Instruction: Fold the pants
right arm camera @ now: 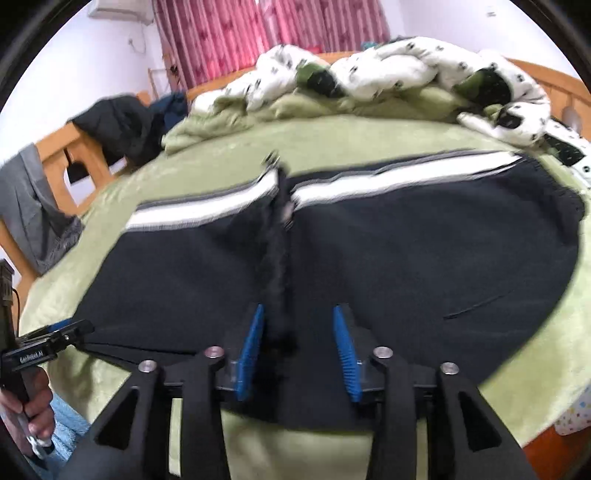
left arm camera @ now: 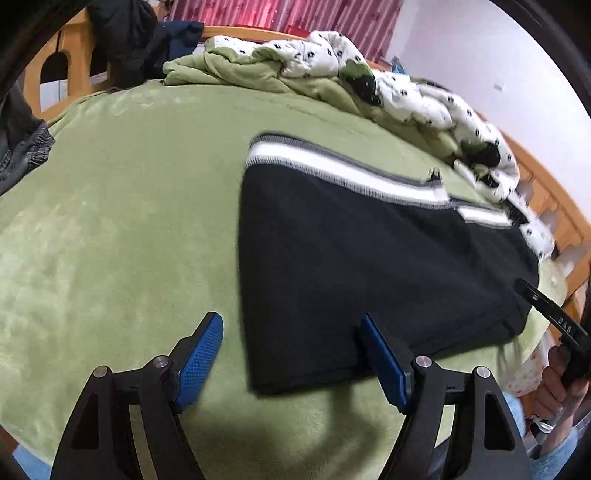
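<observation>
Black pants [left arm camera: 369, 258] with a white and grey side stripe [left arm camera: 332, 166] lie flat on the green blanket [left arm camera: 129, 221]. My left gripper [left arm camera: 290, 319] hovers open over the pants' near left corner, its right pad above the cloth and its left pad above the blanket. In the right wrist view the pants [right arm camera: 424, 266] spread across the bed. A raised ridge of black cloth [right arm camera: 277, 266] runs toward my right gripper [right arm camera: 299, 308] and ends between its blue pads, close to the left one. The pads stand apart from it, so that gripper is open.
A crumpled white spotted quilt [right arm camera: 388, 70] and a bunched green cover [left arm camera: 221, 70] lie along the far side. Dark clothes [right arm camera: 122, 122] and a grey garment [right arm camera: 37, 206] hang on the wooden bed frame [left arm camera: 546, 184]. Pink curtains [right arm camera: 240, 33] hang behind. A hand [right arm camera: 33, 410] holds the left gripper.
</observation>
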Available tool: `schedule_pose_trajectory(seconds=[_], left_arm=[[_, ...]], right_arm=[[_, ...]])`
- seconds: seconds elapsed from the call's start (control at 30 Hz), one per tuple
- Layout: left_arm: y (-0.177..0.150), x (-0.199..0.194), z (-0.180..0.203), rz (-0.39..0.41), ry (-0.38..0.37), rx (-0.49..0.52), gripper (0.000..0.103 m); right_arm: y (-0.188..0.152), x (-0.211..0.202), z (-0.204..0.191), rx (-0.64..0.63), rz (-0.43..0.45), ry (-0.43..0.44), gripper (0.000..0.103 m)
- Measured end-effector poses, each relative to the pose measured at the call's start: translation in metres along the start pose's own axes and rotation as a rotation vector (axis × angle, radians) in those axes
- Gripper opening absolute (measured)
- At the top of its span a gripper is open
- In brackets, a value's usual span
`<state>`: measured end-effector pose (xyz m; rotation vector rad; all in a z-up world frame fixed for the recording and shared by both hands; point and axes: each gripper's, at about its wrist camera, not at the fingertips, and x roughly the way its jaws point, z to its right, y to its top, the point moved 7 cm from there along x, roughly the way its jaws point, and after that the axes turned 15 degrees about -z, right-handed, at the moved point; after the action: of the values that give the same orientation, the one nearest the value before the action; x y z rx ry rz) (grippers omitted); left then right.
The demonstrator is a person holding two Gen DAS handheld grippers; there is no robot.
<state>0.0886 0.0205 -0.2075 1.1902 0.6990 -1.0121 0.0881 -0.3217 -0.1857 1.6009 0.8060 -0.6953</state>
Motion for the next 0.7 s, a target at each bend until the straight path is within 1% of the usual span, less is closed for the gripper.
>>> schedule_pose_trajectory(seconds=[0.07, 0.1, 0.17, 0.2, 0.23, 0.27, 0.3, 0.33, 0.4, 0.43, 0.53, 0.57, 0.63, 0.7], left_arm=[[0.010, -0.007, -0.003, 0.017, 0.000, -0.002, 0.075], [0.017, -0.009, -0.004, 0.017, -0.001, -0.004, 0.075], [0.029, -0.006, -0.001, 0.003, -0.025, -0.011, 0.075], [0.035, -0.003, 0.001, -0.013, -0.051, -0.020, 0.075], [0.041, 0.001, 0.002, -0.026, -0.076, -0.031, 0.075], [0.047, 0.005, 0.002, -0.038, -0.103, -0.048, 0.075], [0.050, 0.009, 0.003, -0.043, -0.113, -0.056, 0.075], [0.053, 0.015, 0.003, -0.050, -0.113, -0.061, 0.075], [0.062, 0.028, 0.000, -0.067, -0.098, -0.068, 0.075], [0.065, 0.035, -0.001, -0.082, -0.093, -0.072, 0.075], [0.070, 0.058, -0.002, -0.152, -0.112, -0.060, 0.073], [0.073, 0.065, -0.003, -0.160, -0.118, -0.054, 0.073], [0.077, 0.068, -0.002, -0.148, -0.138, -0.043, 0.073], [0.084, 0.074, 0.001, -0.173, -0.149, -0.013, 0.073]], right_arm=[[0.008, -0.017, 0.040, 0.049, 0.048, -0.088, 0.062], [0.011, -0.021, 0.058, 0.069, 0.057, -0.122, 0.075], [0.015, -0.026, 0.101, 0.131, 0.071, -0.209, 0.076], [0.020, -0.025, 0.130, 0.180, 0.063, -0.257, 0.076], [0.022, -0.022, 0.146, 0.204, 0.058, -0.266, 0.076], [0.025, -0.015, 0.174, 0.254, 0.050, -0.267, 0.076], [0.028, -0.009, 0.192, 0.297, 0.044, -0.259, 0.076], [0.030, -0.001, 0.211, 0.350, 0.034, -0.230, 0.076], [0.036, 0.020, 0.239, 0.430, 0.006, -0.126, 0.076], [0.039, 0.028, 0.248, 0.456, -0.005, -0.097, 0.076], [0.052, 0.054, 0.269, 0.522, -0.034, -0.024, 0.076], [0.058, 0.059, 0.272, 0.529, -0.030, -0.015, 0.076], [0.068, 0.068, 0.274, 0.530, -0.025, 0.005, 0.076], [0.079, 0.079, 0.277, 0.537, -0.045, 0.021, 0.076]])
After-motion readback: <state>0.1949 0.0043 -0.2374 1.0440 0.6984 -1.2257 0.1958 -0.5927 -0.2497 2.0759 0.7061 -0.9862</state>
